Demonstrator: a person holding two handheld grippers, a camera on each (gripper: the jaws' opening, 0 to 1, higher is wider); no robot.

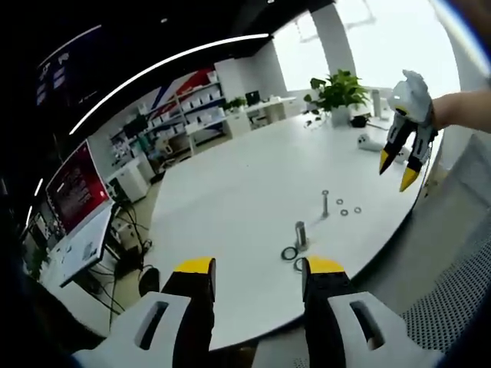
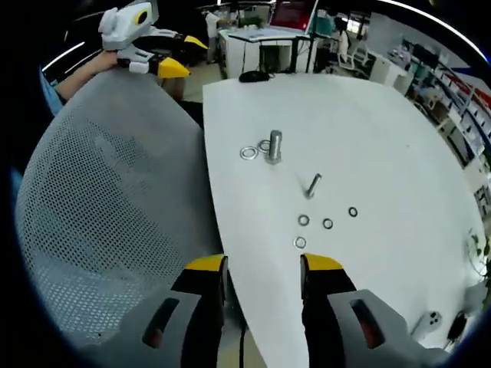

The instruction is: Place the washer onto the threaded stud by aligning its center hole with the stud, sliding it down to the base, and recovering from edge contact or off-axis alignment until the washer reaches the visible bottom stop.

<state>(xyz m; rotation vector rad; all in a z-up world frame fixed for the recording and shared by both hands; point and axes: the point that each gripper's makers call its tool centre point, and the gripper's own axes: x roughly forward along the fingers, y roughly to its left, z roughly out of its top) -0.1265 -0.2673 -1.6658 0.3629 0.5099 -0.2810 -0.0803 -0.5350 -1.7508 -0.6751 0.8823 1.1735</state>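
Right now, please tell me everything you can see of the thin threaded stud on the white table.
The thin threaded stud is a slim grey metal rod standing upright on the white table, bare, with no washer on it. Four small washers lie loose nearby, apart from it. A thicker metal stud stands further off. Neither gripper touches it.

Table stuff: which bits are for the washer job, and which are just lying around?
For the job: thin threaded stud; small washers; left gripper; right gripper.

Just lying about: thick stud, big washers, potted plant, mesh chair.
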